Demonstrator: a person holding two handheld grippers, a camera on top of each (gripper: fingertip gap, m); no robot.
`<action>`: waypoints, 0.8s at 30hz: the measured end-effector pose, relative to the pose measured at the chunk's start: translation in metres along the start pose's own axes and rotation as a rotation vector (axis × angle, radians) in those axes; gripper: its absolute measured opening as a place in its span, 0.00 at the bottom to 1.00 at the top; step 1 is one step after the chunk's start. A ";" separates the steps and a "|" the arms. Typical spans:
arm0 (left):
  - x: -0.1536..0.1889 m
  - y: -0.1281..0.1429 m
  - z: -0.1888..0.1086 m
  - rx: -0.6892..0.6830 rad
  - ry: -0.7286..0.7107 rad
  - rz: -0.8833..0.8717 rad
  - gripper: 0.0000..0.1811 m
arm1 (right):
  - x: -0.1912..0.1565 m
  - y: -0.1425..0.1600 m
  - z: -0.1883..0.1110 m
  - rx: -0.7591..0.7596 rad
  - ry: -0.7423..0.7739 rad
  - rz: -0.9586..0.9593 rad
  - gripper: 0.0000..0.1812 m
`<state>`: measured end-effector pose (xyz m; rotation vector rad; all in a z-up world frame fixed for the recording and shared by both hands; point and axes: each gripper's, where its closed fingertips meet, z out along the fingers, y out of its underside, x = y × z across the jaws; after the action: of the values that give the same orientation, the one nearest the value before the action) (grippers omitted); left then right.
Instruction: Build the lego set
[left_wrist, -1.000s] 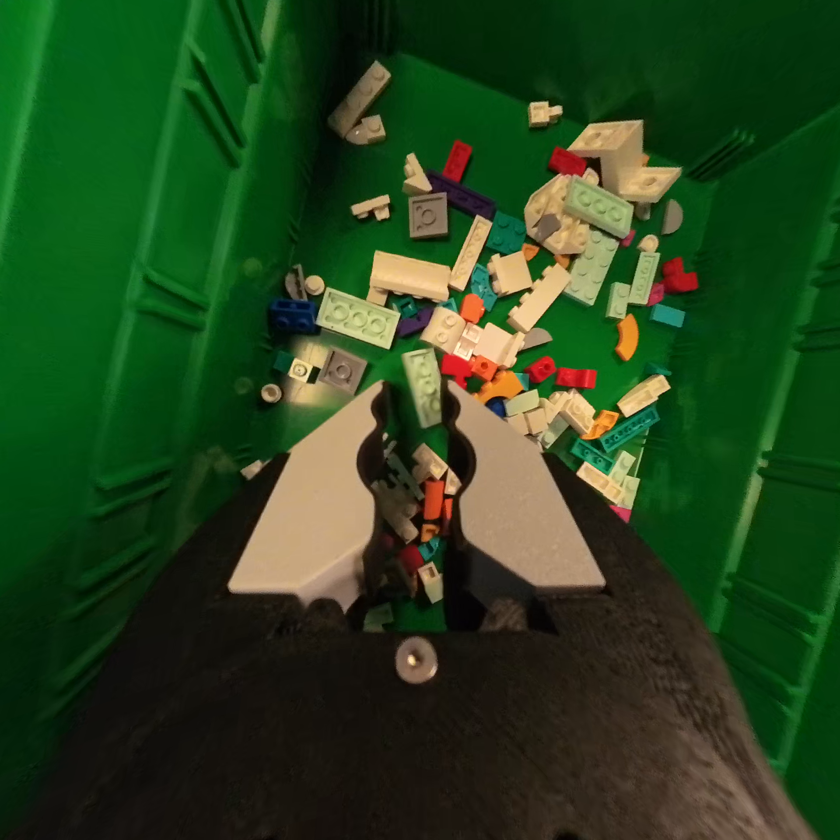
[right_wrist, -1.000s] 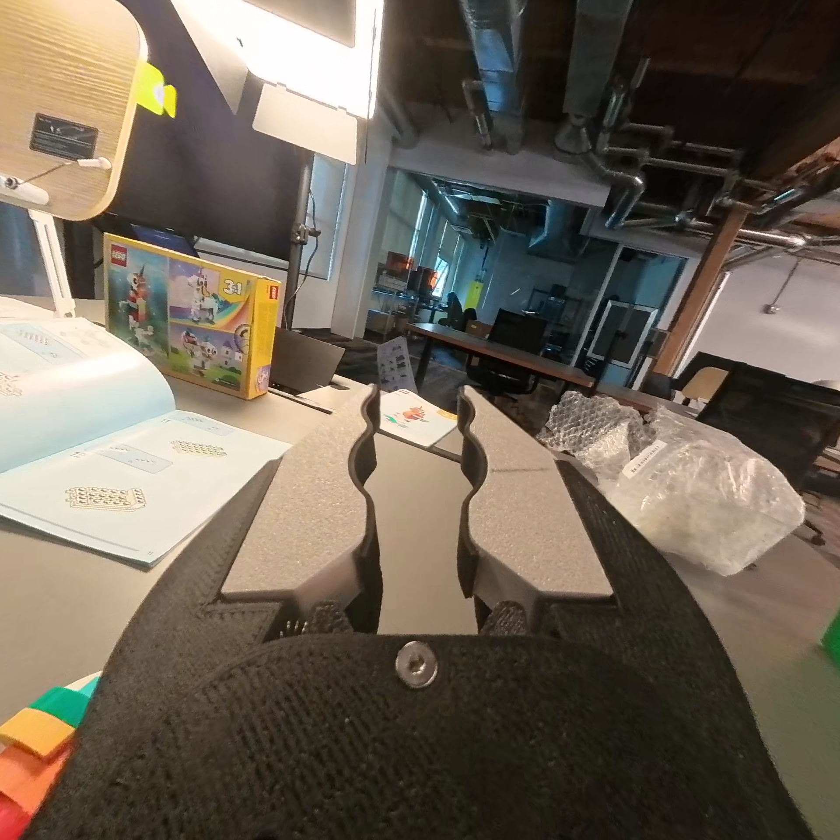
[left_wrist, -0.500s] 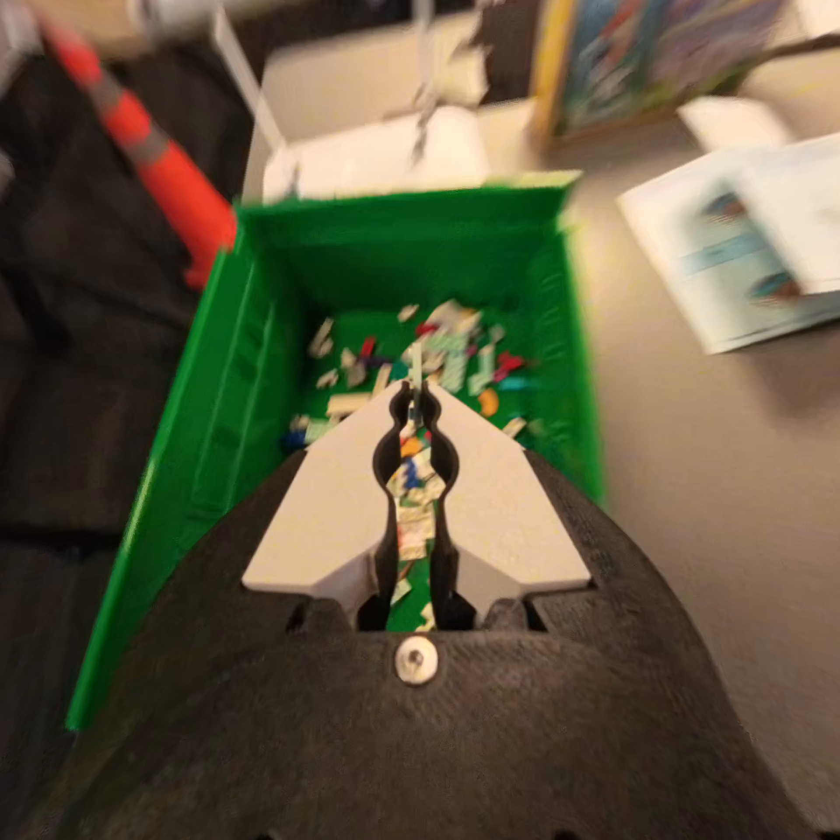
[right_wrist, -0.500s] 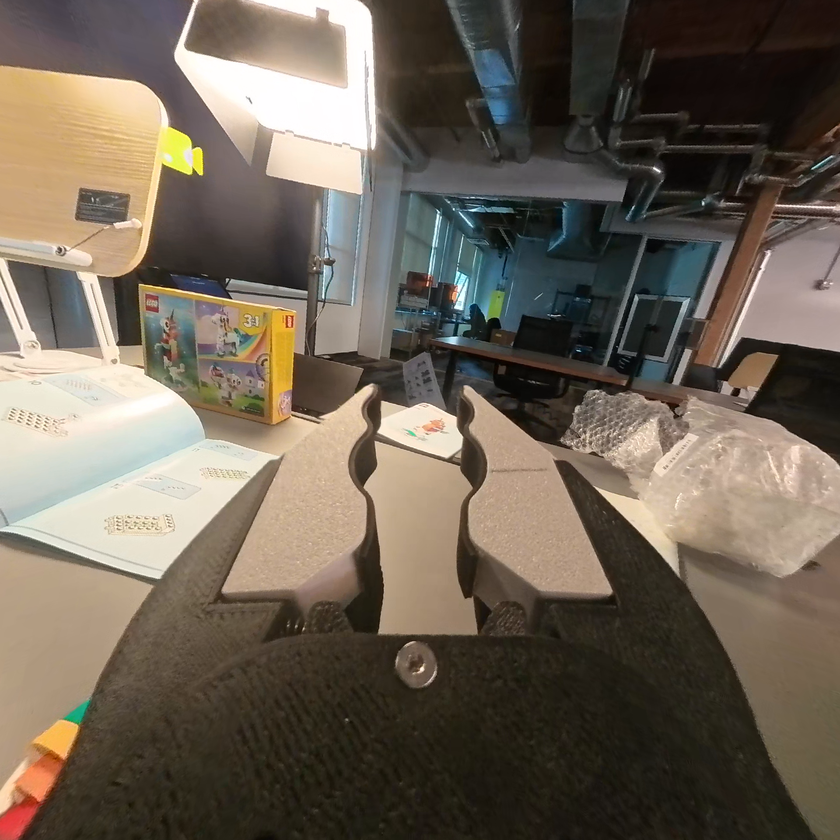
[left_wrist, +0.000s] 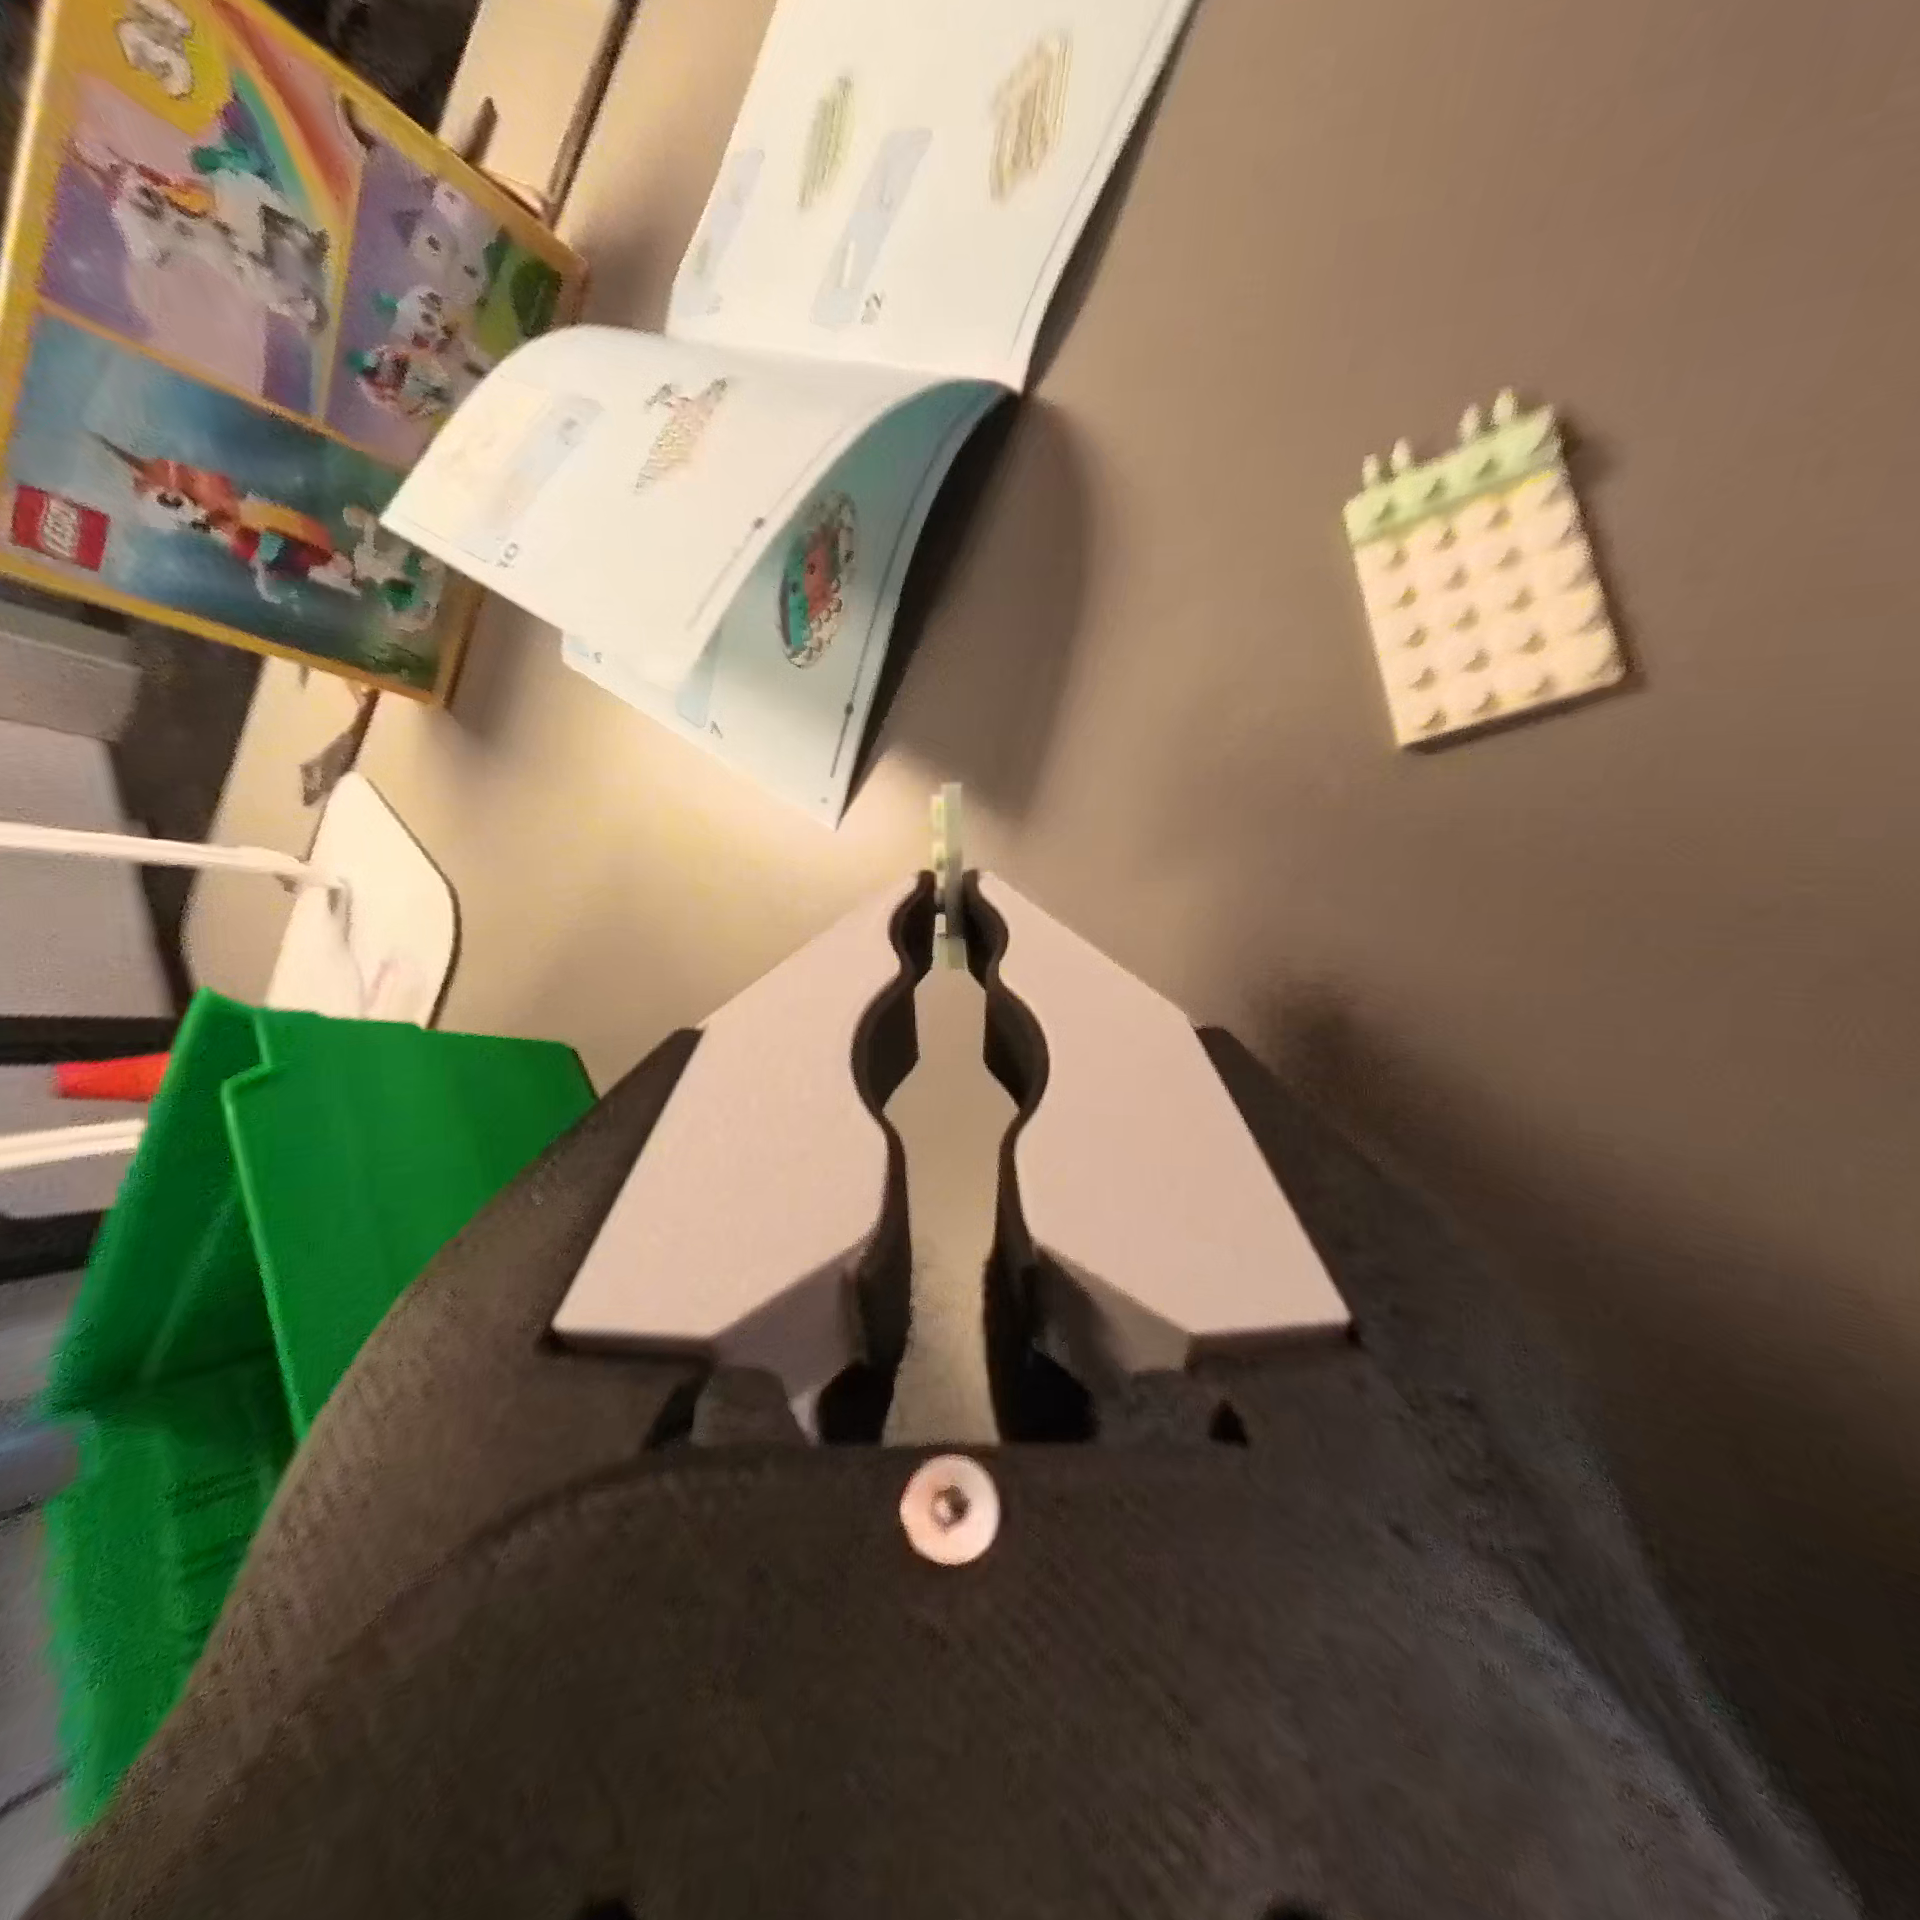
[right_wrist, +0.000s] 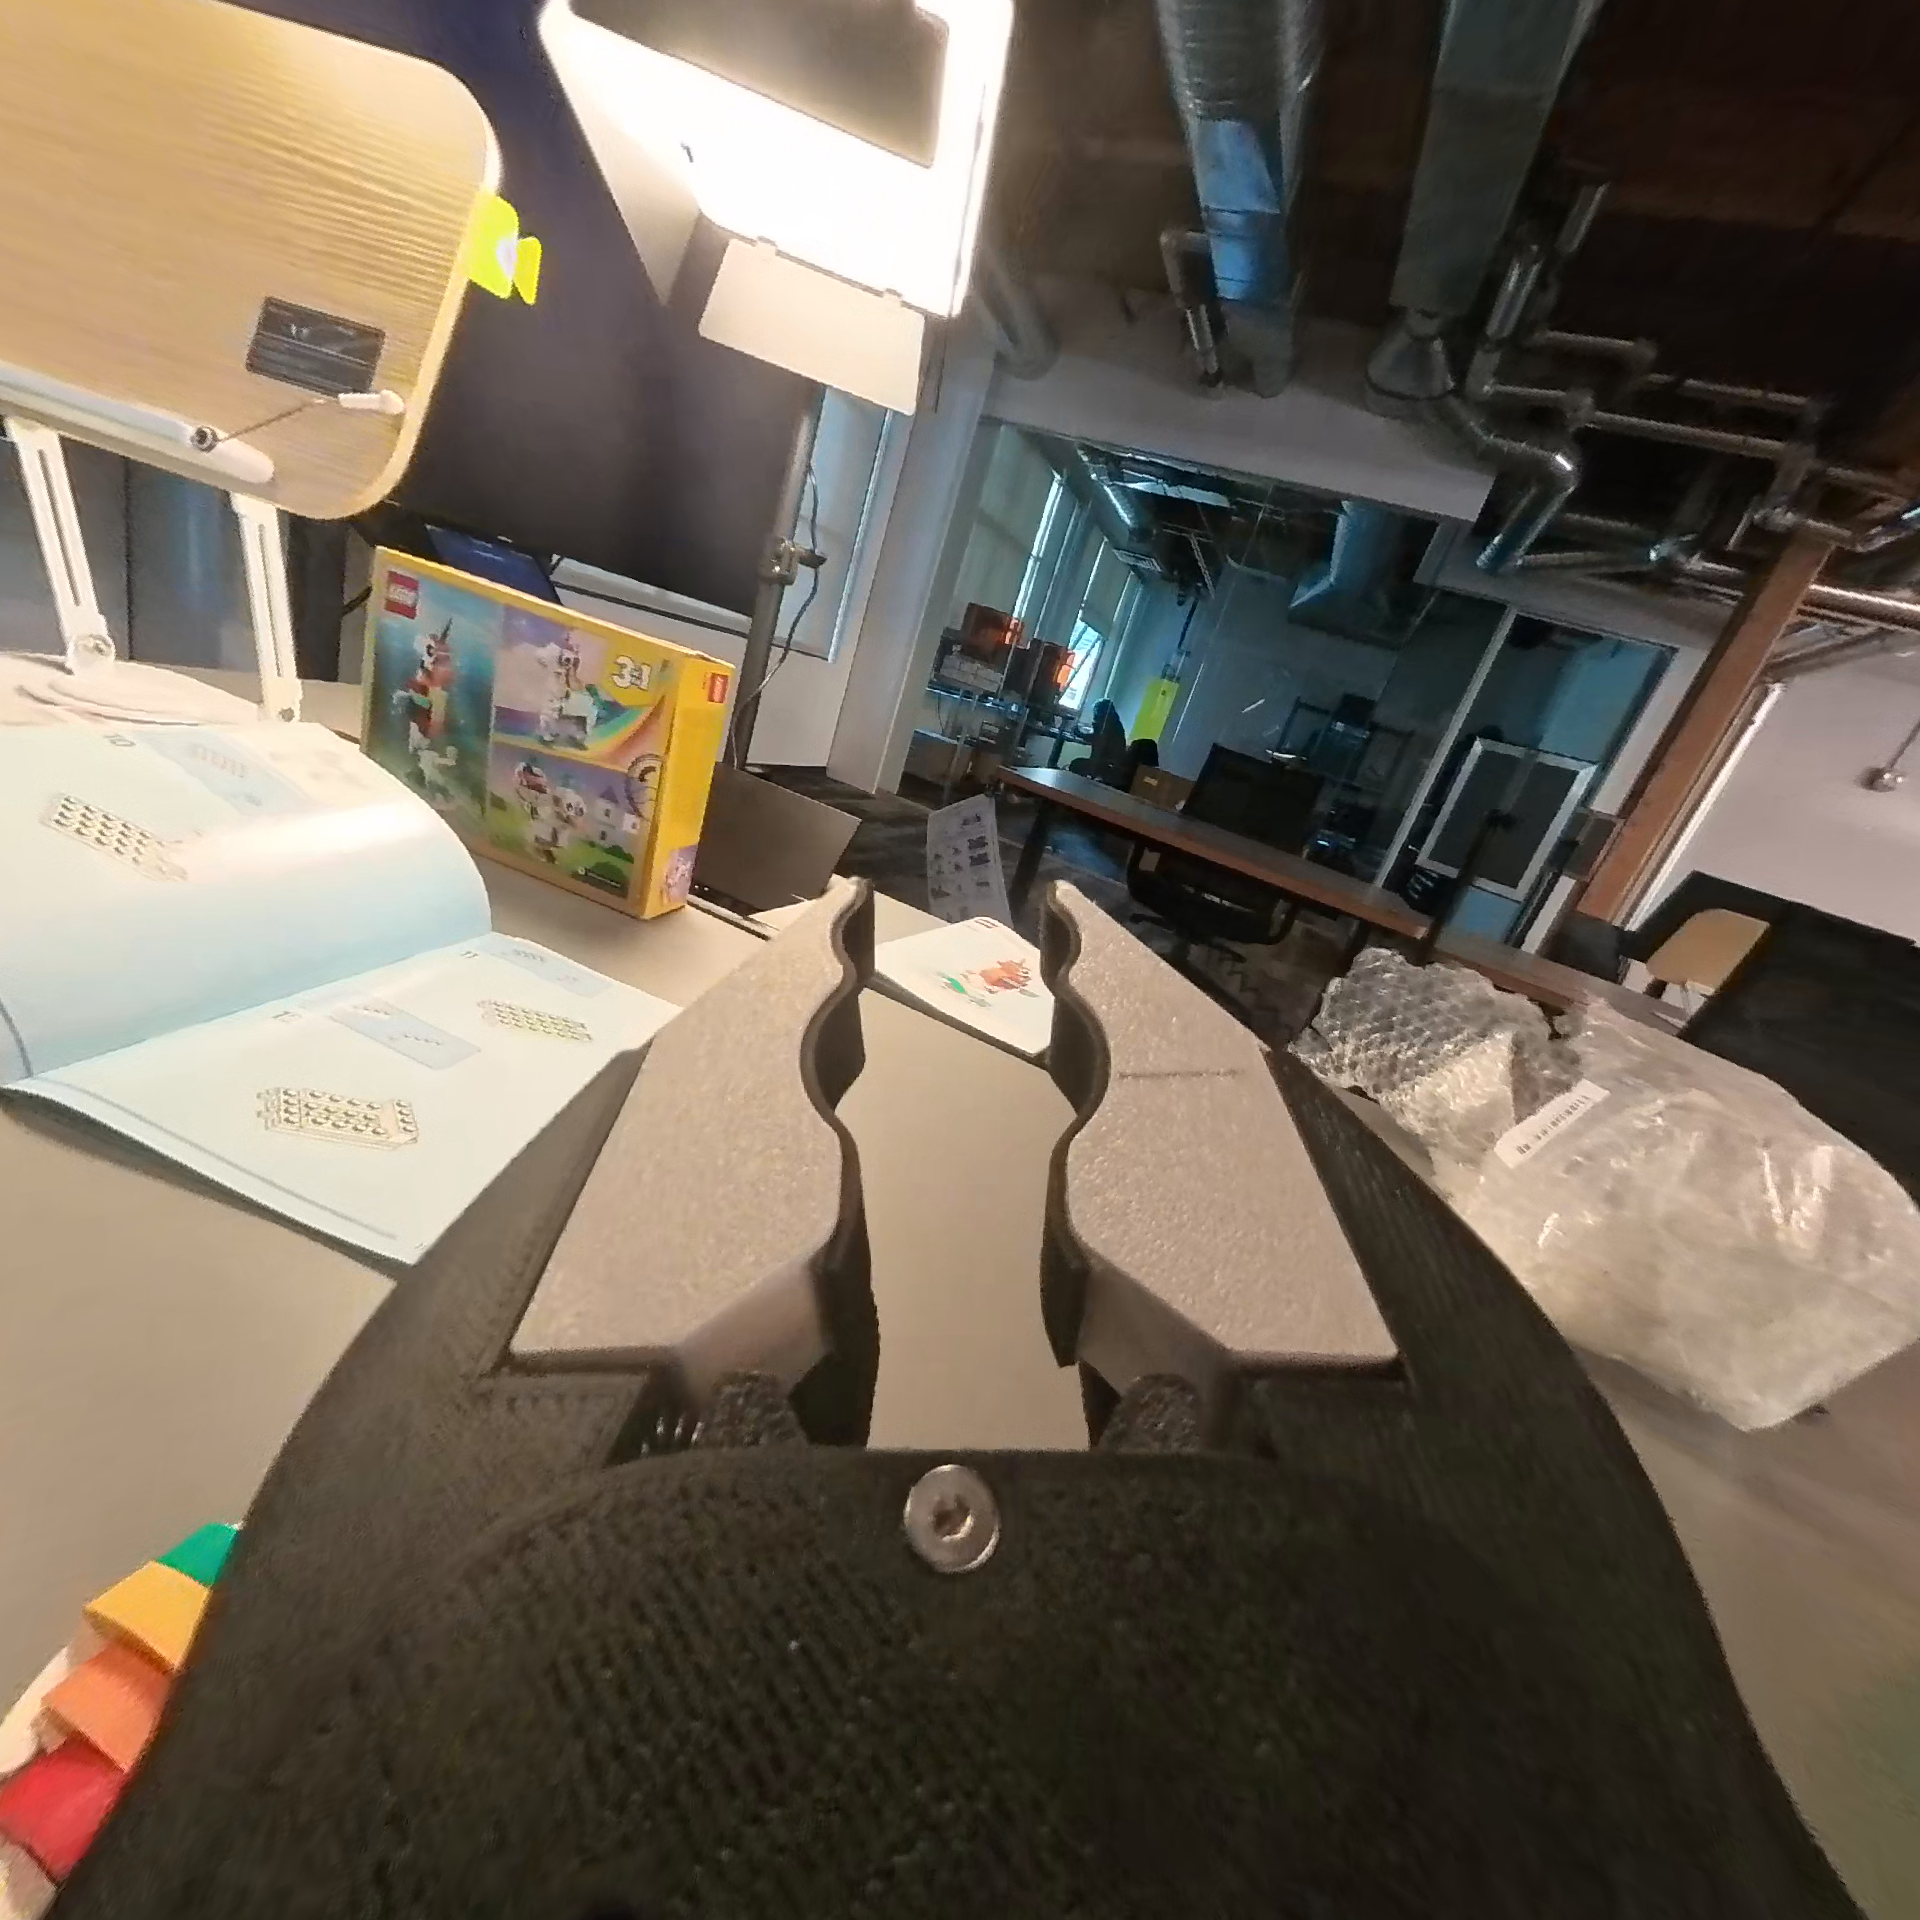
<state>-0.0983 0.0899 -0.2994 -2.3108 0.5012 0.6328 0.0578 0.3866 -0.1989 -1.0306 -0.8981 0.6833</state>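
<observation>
**A:** Lego first: where is the piece you picked?

**B:** My left claw has its tips pinched on a thin pale green plate, held edge-on so it sticks out past the tips, above the grey table. The green bin sits low on my left, just beside the claw's black body.

**A:** And beyond the tips?

**B:** The open instruction booklet lies just past the plate, one page curling up. To the right of it, well apart, a white studded base plate lies flat with a pale green strip along its far edge. The yellow set box stands behind the booklet.

**A:** Your right claw?

**B:** My right claw is open at a middling gap and holds nothing. Some coloured pieces, green, yellow, orange and red, show at the lower left by its body; I cannot tell what they belong to. Farther on, the booklet lies on the left and crumpled bubble wrap on the right. A small leaflet shows between the tips. The set box stands beyond, with a wooden-backed stand and a bright panel light above it.
</observation>
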 end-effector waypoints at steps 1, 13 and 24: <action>0.002 0.004 0.006 -0.032 -0.009 0.056 0.02 | -0.001 0.000 0.000 -0.001 -0.003 -0.004 0.17; 0.010 0.025 0.027 -0.178 0.011 0.302 0.06 | -0.003 0.003 0.002 -0.010 -0.022 0.027 0.17; -0.018 -0.020 -0.050 0.214 0.393 -0.513 0.25 | -0.001 0.002 0.000 -0.008 -0.017 0.036 0.17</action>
<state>-0.0878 0.0723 -0.2467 -2.2288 0.1226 -0.1186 0.0569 0.3871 -0.2011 -1.0513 -0.8993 0.7197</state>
